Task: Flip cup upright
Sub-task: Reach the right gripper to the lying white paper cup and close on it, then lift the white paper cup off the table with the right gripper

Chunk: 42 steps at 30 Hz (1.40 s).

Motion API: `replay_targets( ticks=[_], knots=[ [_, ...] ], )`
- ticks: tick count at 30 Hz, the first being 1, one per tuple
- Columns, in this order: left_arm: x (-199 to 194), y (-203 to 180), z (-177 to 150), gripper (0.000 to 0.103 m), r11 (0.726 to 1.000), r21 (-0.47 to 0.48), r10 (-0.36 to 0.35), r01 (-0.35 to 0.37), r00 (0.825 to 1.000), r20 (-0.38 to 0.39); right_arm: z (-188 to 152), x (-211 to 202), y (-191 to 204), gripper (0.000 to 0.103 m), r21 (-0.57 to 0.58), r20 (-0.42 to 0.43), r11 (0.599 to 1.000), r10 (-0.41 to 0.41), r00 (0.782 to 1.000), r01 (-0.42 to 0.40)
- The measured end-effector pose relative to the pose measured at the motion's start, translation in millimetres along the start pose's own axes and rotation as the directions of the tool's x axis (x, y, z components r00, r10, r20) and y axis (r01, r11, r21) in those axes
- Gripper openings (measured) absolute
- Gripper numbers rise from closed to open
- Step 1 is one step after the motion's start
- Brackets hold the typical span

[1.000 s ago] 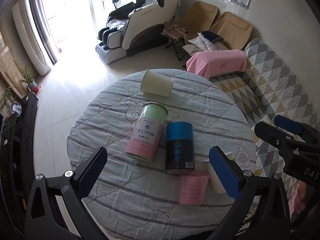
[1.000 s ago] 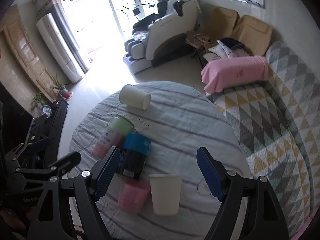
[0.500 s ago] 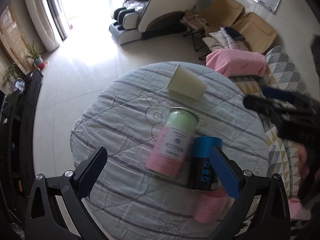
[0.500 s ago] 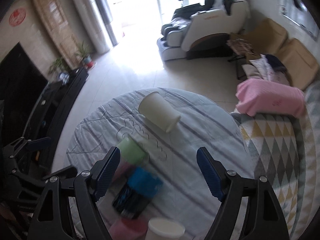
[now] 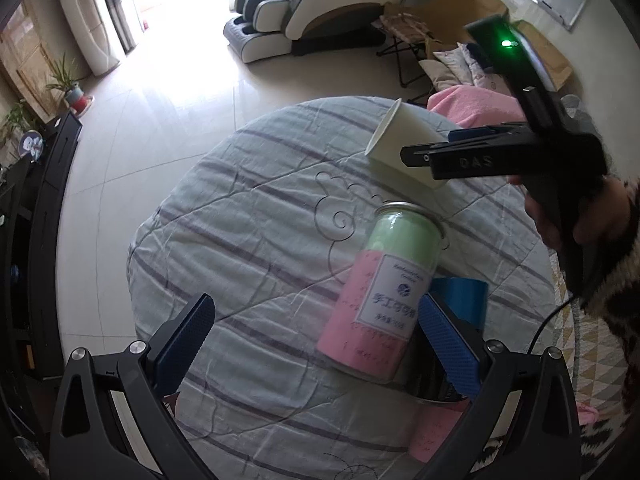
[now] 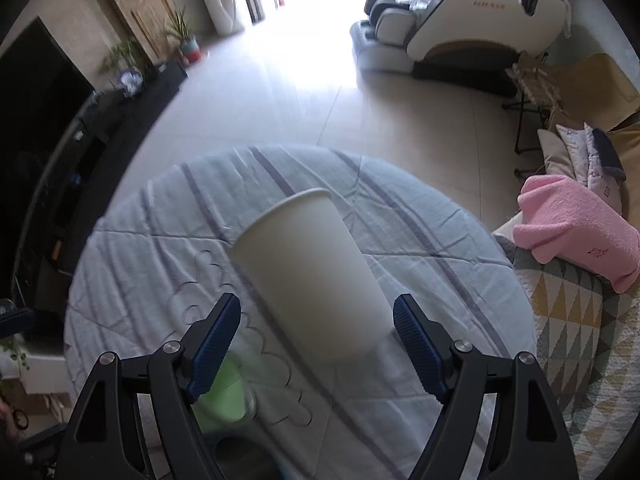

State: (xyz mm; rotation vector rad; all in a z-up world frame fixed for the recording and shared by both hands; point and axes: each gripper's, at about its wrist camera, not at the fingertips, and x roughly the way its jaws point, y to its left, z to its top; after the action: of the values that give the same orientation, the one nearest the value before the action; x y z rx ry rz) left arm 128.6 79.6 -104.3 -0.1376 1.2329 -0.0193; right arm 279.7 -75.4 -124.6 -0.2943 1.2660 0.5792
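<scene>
A white paper cup [image 6: 310, 276] lies on its side on the round table's striped cloth [image 6: 400, 208], its mouth toward the far left. My right gripper [image 6: 318, 344] is open, its blue pads on either side of the cup's base end, not touching it. In the left wrist view the cup [image 5: 400, 144] lies at the far side of the table, partly hidden by the right gripper [image 5: 452, 146] reaching in from the right. My left gripper [image 5: 316, 348] is open and empty above the near part of the table.
A green-and-pink canister [image 5: 384, 292] stands mid-table, a blue can [image 5: 460, 300] behind my left gripper's right finger, and a pink cup [image 5: 432, 436] near the front edge. The canister's green top [image 6: 224, 396] shows under my right gripper. A pink blanket [image 6: 576, 224] lies on the sofa to the right.
My right gripper has moved forward across the table until the lying cup sits between its open fingers. My left gripper has shifted left; the canister and can now sit to its right.
</scene>
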Motion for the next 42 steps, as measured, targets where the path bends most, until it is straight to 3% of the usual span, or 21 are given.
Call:
replay_targets(
  ticks=[4, 7, 10, 19, 23, 26, 29, 33, 38, 42],
  knots=[
    [4, 7, -5, 0.103, 1.000, -0.021, 0.005, -0.006, 1.000, -0.016, 8, 19, -2, 0.078, -0.011, -0.041, 1.000, -0.028, 0.999, 0.027],
    [4, 9, -6, 0.103, 1.000, -0.030, 0.008, -0.009, 1.000, -0.023, 11, 23, -10, 0.069, 0.064, -0.048, 0.998, 0.018, 0.999, -0.015],
    [1, 8, -5, 0.103, 1.000, -0.027, 0.004, -0.005, 1.000, -0.017, 7, 16, -18, 0.063, 0.121, -0.048, 0.992, 0.042, 0.998, -0.036],
    [-11, -18, -3, 0.103, 0.999, 0.028, -0.032, 0.032, 0.999, 0.006, -19, -38, -47, 0.061, 0.290, 0.046, 0.956, 0.040, 0.998, -0.052],
    [-16, -31, -4, 0.103, 0.997, 0.059, -0.041, 0.041, 0.999, 0.010, -55, -62, -59, 0.062, 0.429, 0.042, 0.902, 0.031, 0.999, -0.046],
    [-18, -41, -4, 0.103, 0.996, 0.076, -0.049, 0.048, 0.999, 0.008, -85, -68, -65, 0.062, 0.521, 0.023, 0.854, -0.020, 1.000, 0.005],
    [-18, -52, -4, 0.103, 0.994, 0.100, -0.047, 0.047, 0.999, 0.001, -120, -58, -70, 0.062, 0.629, 0.014, 0.777, 0.017, 1.000, -0.022],
    [-17, -66, -5, 0.103, 0.991, 0.123, -0.044, 0.045, 0.999, -0.009, -149, -31, -64, 0.062, 0.677, -0.040, 0.736, 0.047, 0.998, -0.008],
    [-13, -84, -5, 0.103, 0.990, 0.134, -0.032, 0.035, 0.999, -0.024, -162, -19, -63, 0.064, 0.692, -0.040, 0.720, 0.103, 0.994, -0.047],
    [-12, -105, -3, 0.103, 0.989, 0.141, -0.038, 0.041, 0.999, -0.021, -165, -49, -70, 0.070, 0.681, 0.026, 0.727, 0.091, 0.995, -0.085]
  ],
)
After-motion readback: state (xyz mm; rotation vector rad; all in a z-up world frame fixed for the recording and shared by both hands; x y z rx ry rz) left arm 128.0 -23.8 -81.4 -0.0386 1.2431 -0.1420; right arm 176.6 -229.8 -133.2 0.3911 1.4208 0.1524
